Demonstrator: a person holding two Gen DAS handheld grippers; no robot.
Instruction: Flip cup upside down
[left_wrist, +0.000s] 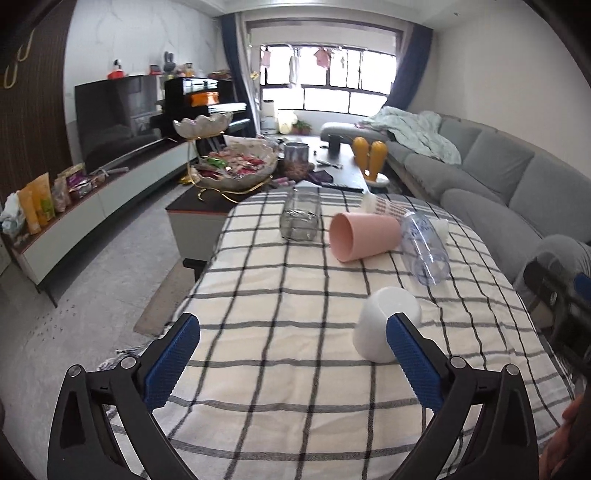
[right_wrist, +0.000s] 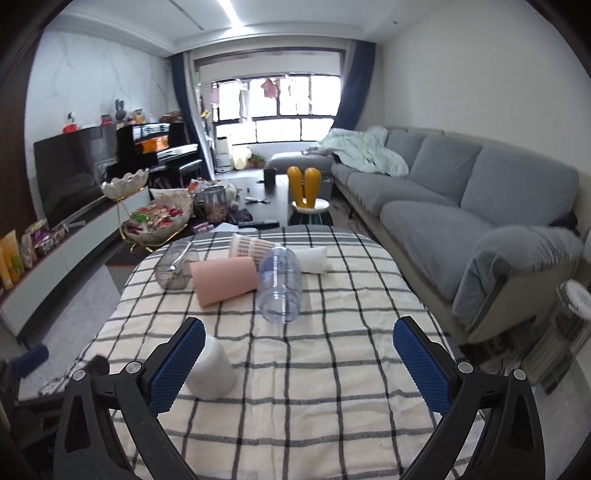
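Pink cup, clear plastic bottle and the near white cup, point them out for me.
pink cup (left_wrist: 364, 236): left wrist view, on its side wall.
clear plastic bottle (right_wrist: 280, 282): right wrist view, mid-body.
white cup (left_wrist: 384, 317): left wrist view, on its upturned base end.

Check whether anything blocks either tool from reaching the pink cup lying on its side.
Nothing visible does. Bare checked tablecloth lies between the open right tool and the pink plastic cup. The white upside-down cup sits beside the open left tool's right finger, off the line to the pink cup.
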